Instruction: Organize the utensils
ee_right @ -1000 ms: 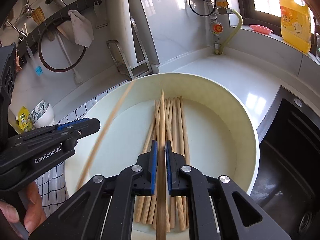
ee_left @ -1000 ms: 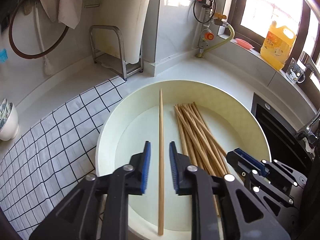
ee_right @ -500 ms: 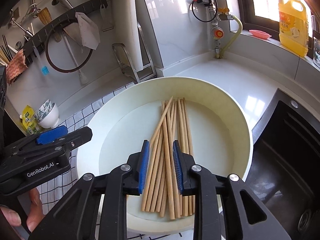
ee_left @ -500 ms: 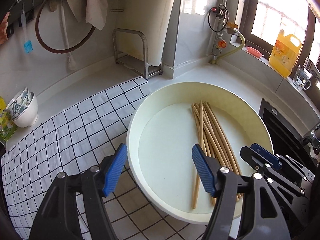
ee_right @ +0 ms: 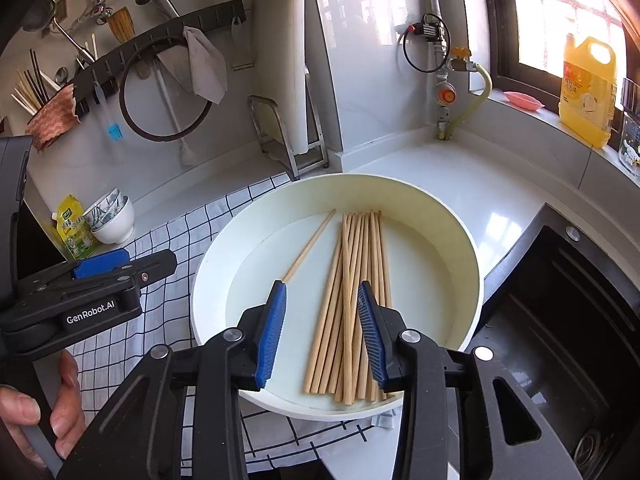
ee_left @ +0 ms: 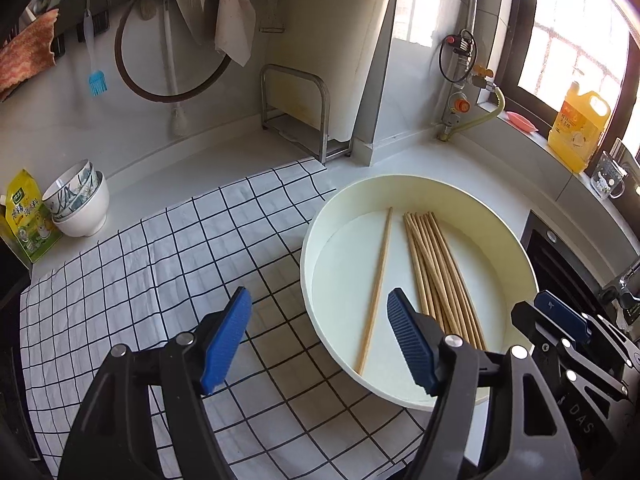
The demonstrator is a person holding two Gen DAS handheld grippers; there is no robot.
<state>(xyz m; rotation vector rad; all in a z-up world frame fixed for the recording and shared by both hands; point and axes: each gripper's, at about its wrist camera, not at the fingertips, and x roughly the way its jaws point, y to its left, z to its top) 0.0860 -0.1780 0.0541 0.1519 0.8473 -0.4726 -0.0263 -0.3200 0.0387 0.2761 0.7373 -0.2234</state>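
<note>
A cream round basin sits on the counter. Inside it lies a bundle of several wooden chopsticks. One single chopstick lies apart to their left. My left gripper hovers above the basin's near left rim, its jaws wide and still opening with nothing between them. My right gripper hangs above the near ends of the bundle, its jaws opening too, the pads clear of the sticks. Each gripper shows in the other's view: the right, the left.
A black-checked white cloth covers the counter left of the basin. Stacked bowls and a yellow packet stand at far left. A dark sink opens at right. A metal rack stands behind. A person's hand grips the left handle.
Both grippers let go of the chopsticks they were shut on, opened and drew back and up. The single chopstick now rests in the basin beside the bundle.
</note>
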